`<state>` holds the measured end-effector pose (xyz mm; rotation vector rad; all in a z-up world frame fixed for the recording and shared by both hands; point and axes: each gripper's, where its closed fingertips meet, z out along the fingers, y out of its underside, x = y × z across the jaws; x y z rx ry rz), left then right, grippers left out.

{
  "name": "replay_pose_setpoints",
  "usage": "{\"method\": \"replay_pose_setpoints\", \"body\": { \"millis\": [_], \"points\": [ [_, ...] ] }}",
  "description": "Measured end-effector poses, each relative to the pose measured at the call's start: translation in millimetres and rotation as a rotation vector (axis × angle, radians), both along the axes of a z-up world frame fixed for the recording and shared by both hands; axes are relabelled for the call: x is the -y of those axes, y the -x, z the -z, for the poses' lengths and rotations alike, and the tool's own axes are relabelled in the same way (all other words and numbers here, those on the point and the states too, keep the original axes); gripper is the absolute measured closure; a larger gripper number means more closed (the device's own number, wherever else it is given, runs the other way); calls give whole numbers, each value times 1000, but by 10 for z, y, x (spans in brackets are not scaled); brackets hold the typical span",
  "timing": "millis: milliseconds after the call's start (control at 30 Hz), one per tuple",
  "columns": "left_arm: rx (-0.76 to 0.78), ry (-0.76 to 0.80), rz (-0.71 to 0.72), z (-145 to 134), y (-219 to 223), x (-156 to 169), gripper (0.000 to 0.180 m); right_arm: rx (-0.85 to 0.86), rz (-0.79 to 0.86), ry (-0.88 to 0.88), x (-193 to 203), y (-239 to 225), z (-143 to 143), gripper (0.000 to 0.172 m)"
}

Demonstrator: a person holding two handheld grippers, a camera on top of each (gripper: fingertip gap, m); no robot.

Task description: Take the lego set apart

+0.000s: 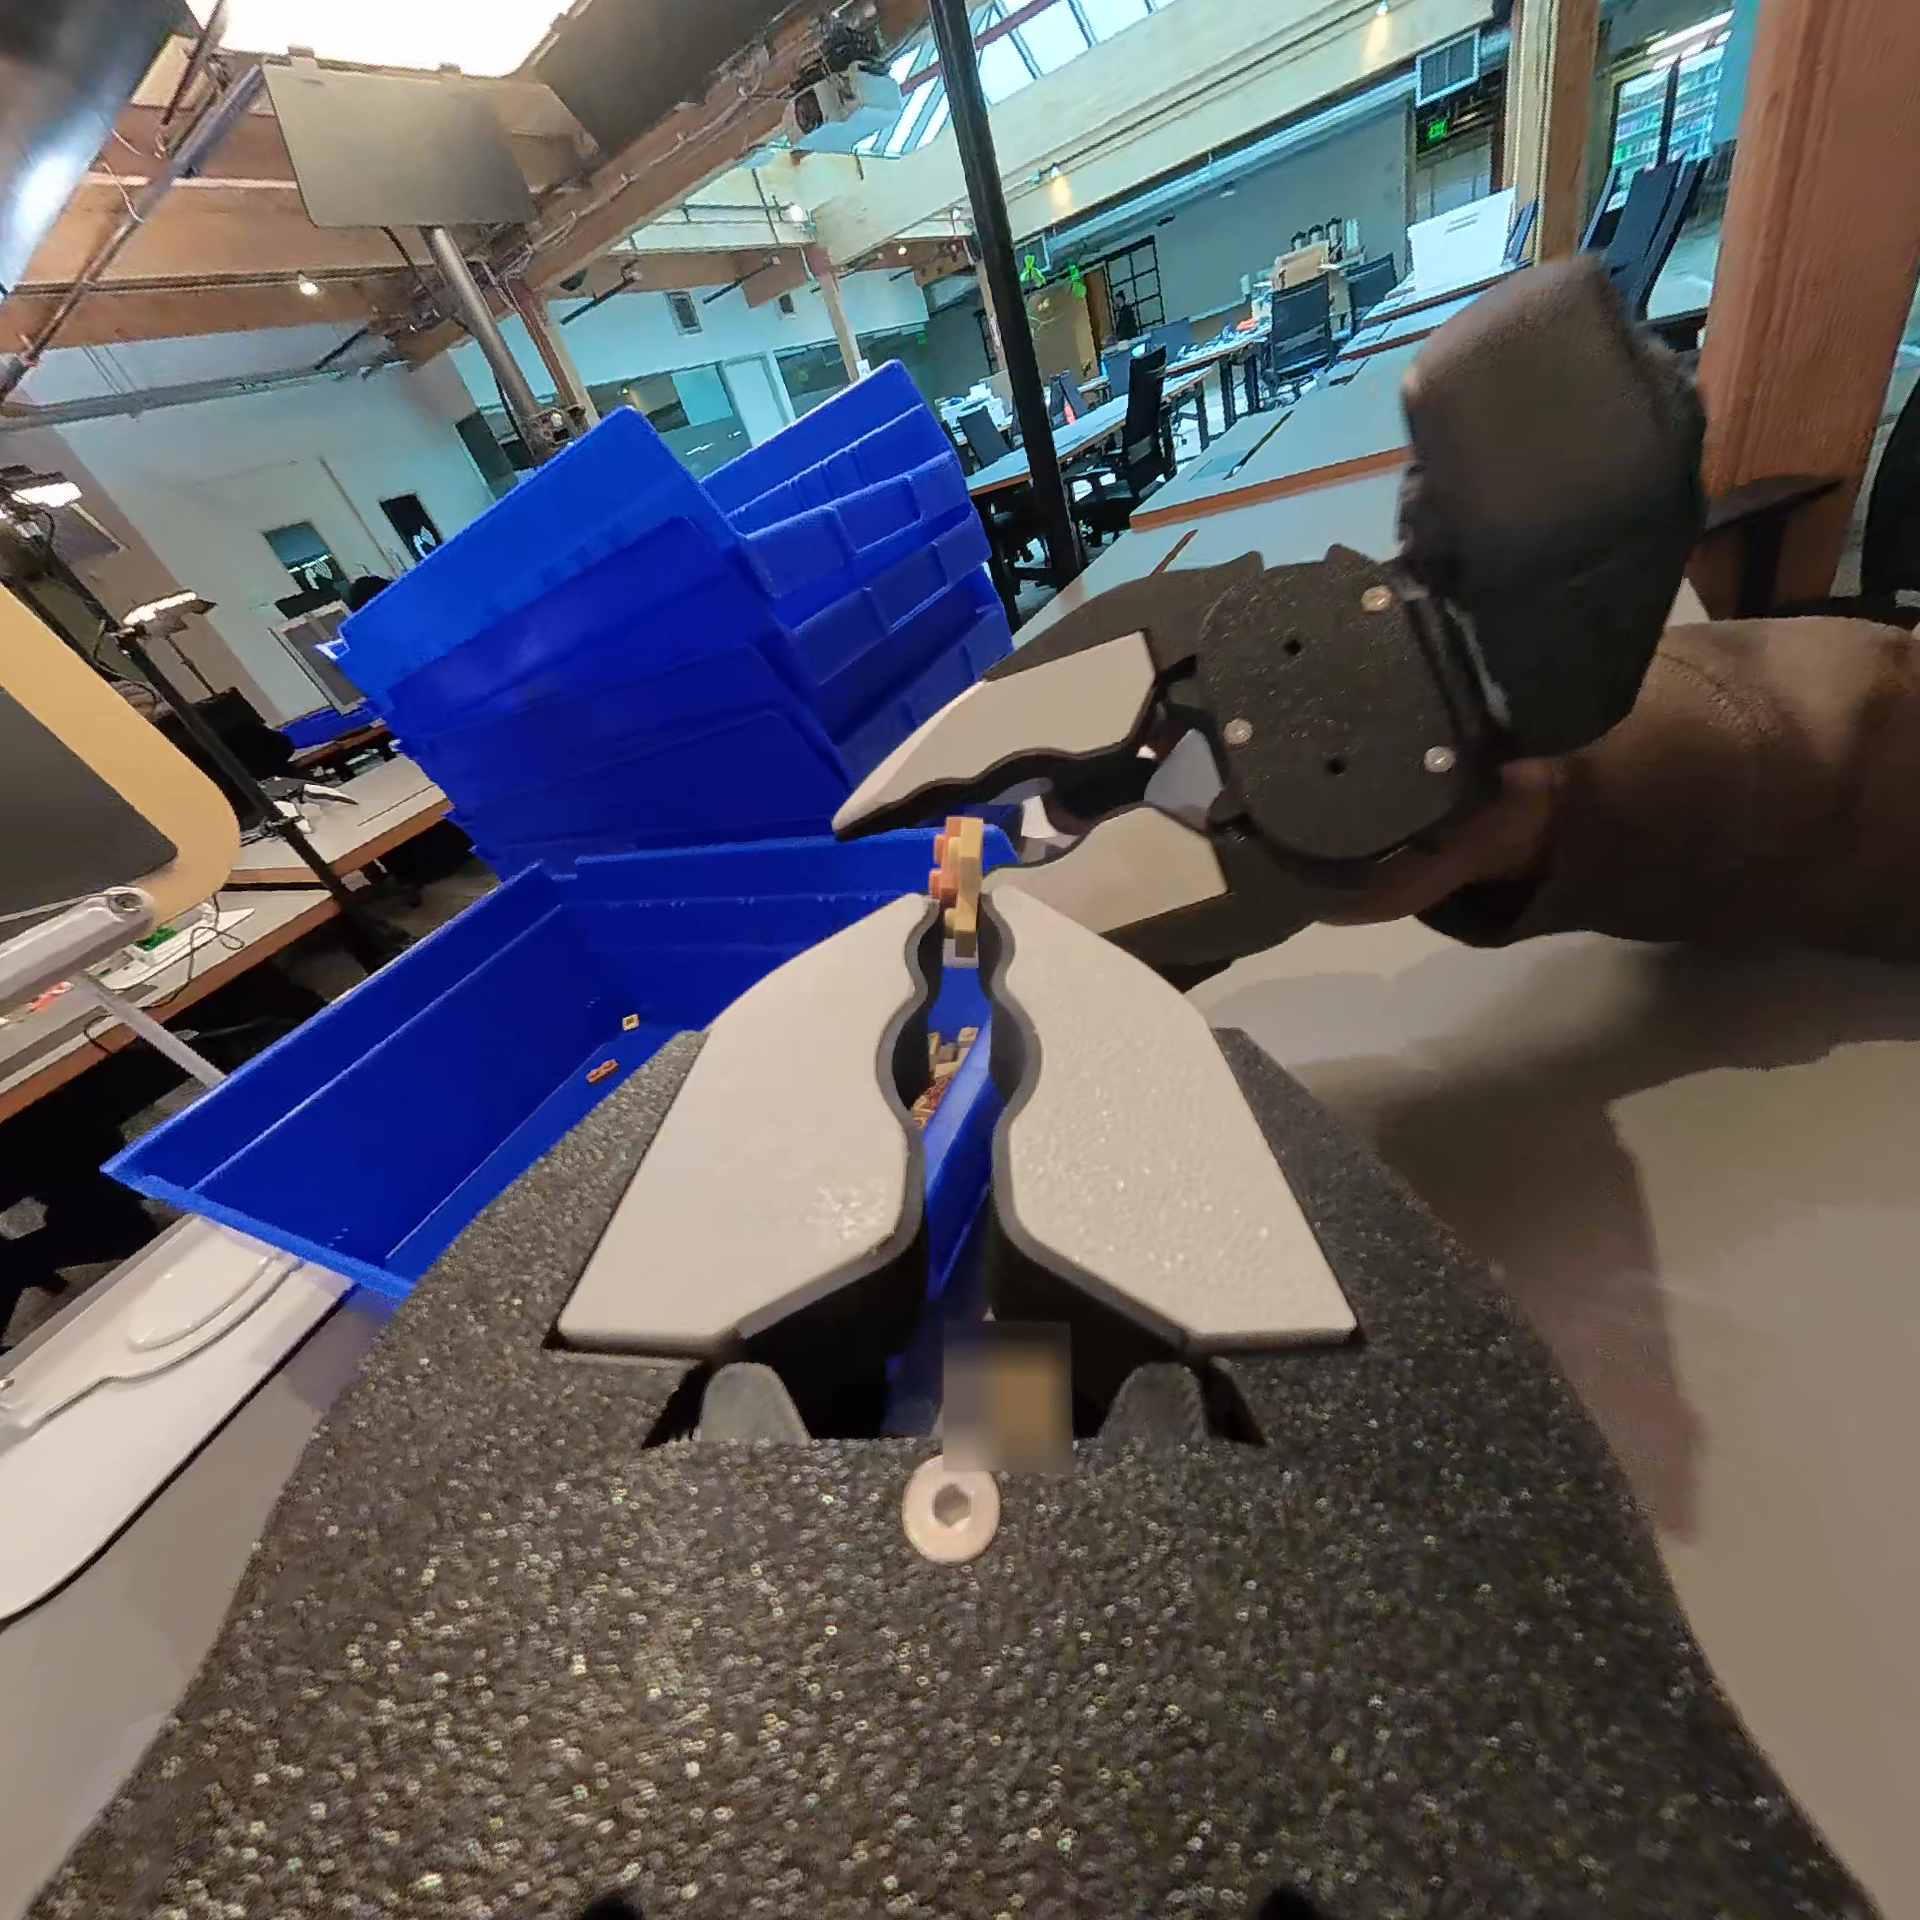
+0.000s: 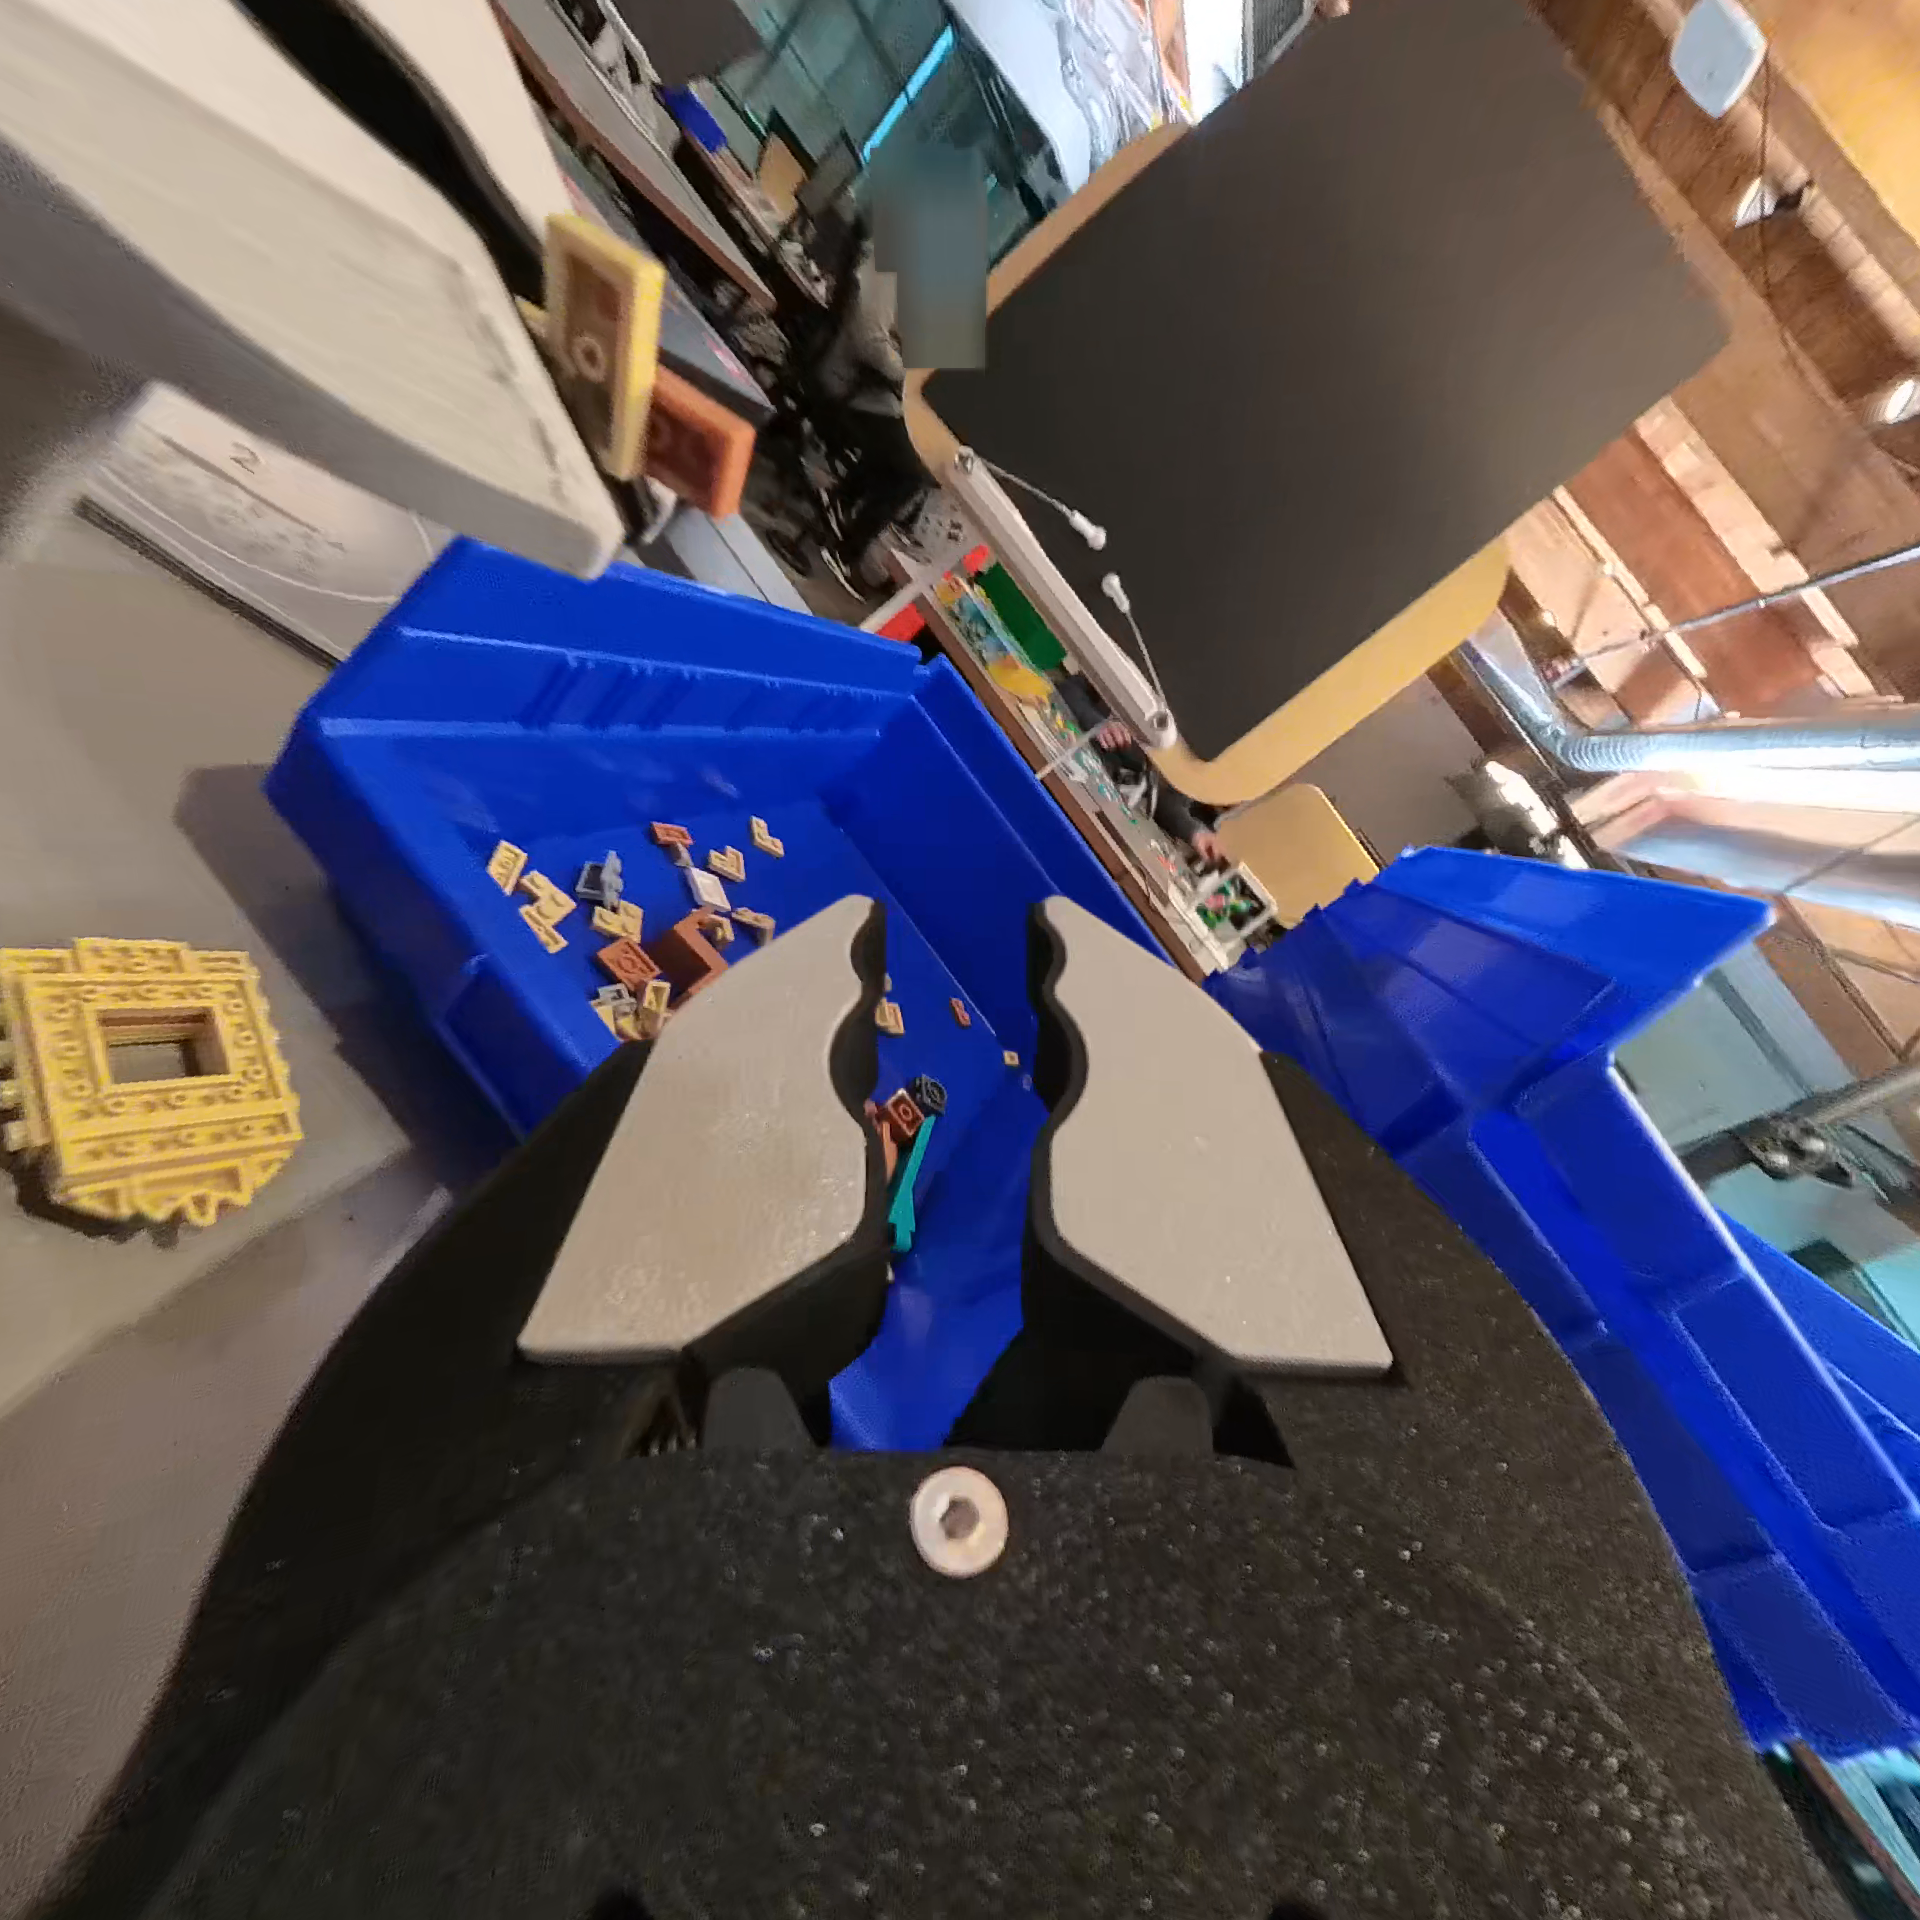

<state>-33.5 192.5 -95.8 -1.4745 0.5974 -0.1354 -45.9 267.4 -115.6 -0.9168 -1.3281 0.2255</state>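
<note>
My left fingers (image 1: 958,914) pinch a tan-and-orange brick cluster (image 1: 958,878) above the blue bin (image 1: 416,1091); my right fingers (image 2: 956,935) gape empty. Keep the pinch firm.

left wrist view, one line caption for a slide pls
Left gripper pinching a small tan-and-orange brick piece above a blue bin, right gripper open alongside.
</note>
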Motion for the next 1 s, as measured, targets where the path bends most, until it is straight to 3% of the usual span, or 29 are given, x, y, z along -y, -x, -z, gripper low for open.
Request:
{"method": "replay_pose_setpoints", "body": {
  "millis": [67, 200, 300, 500, 700, 1000],
  "points": [
    [-33, -6, 4, 5, -9, 11, 175, -24, -70, -2, 79, -66, -62, 146],
    [-176, -28, 64, 72, -151, 91, 175, -45, -416, -30, 600, -220, -130, 146],
    [-310, -64, 99, 125, -244, 160, 175, -28, -528, -92, 840, -327, -135, 149],
    [-538, -145, 156, 218, -354, 291, 175, 42, -584, -155, 942, -417, -46, 153],
    [-748, -150, 125, 398, -337, 273, 175, 135, -555, -288, 970, -417, 93, 156],
    [-863, -145, 95, 516, -318, 245, 175, 211, -483, -466, 991, -343, 255, 167]
  ]
}}
